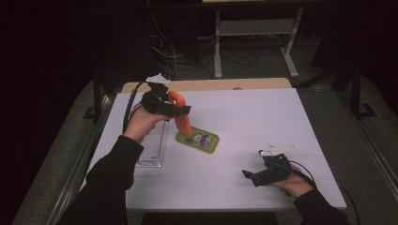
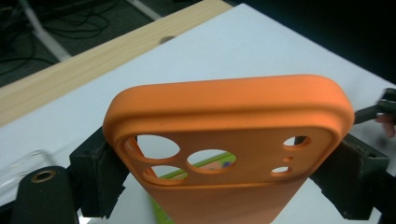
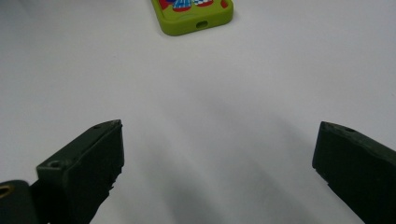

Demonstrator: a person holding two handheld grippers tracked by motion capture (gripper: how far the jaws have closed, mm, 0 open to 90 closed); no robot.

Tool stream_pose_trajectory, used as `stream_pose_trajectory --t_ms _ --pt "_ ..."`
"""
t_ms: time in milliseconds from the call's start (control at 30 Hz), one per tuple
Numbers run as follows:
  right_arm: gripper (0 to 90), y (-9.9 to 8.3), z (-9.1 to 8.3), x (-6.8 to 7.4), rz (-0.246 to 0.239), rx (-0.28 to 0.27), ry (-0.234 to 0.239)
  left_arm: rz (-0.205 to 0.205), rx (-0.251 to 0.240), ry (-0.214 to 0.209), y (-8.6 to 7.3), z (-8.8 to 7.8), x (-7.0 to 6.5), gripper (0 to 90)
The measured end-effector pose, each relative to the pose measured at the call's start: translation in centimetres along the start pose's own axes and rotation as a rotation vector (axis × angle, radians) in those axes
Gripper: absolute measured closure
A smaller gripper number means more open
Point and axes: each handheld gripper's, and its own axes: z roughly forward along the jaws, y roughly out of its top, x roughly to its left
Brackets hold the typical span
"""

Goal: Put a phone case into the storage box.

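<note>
My left gripper is shut on an orange phone case, held tilted above the white table. In the left gripper view the orange phone case sits between both jaws, camera holes toward me. A green phone case with a colourful picture lies flat on the table just below and right of the orange one. Near the front right edge my right gripper hovers low with its jaws wide apart. In the right gripper view nothing lies between the jaws, and the green phone case is far ahead.
A clear plastic tray lies on the table under my left forearm. A wooden strip runs along the table's far edge. Beyond it stand a desk frame and cables on the dark floor.
</note>
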Motion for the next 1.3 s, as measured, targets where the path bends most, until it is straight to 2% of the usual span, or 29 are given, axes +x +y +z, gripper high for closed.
stream_pose_trajectory --t_ms 33,67,267,333,400,500,600,800,1067,1167,1300 --pt "1.2 -0.1 -0.1 0.1 0.018 0.007 0.002 0.01 0.012 0.013 0.1 -0.2 0.3 13.9" --pt "1.2 -0.1 -0.1 0.0 0.014 0.0 0.0 0.014 0.018 0.031 0.2 -0.3 0.6 14.0" --pt "1.2 -0.1 -0.2 -0.1 -0.001 -0.004 -0.001 -0.01 0.06 0.122 0.9 -1.0 2.8 14.0" --pt "1.3 0.0 -0.2 0.0 0.012 -0.008 0.005 -0.029 0.059 0.14 1.0 -1.2 3.4 14.0" --pt "1.2 0.0 -0.3 0.0 0.002 -0.01 0.007 -0.043 0.069 0.169 1.2 -1.4 4.1 14.0" --pt "1.3 0.0 -0.3 0.0 0.0 -0.009 0.006 -0.045 0.09 0.232 1.5 -1.8 5.1 14.0" --pt "1.2 0.0 -0.3 0.1 0.002 -0.009 0.009 -0.079 0.094 0.268 1.8 -1.8 6.1 14.0" --pt "1.3 0.2 -0.3 0.0 0.007 -0.019 0.012 -0.143 0.118 0.347 1.9 -0.7 7.9 14.1" --pt "1.3 0.6 -0.2 0.2 -0.001 -0.027 0.016 -0.224 0.126 0.444 1.6 0.7 9.8 14.0" --pt "1.3 0.6 -0.2 0.1 -0.005 -0.033 0.021 -0.227 0.139 0.476 1.6 1.3 10.2 14.0" --pt "1.3 0.5 -0.2 0.1 -0.006 -0.038 0.025 -0.262 0.15 0.513 1.4 2.2 10.7 14.0"
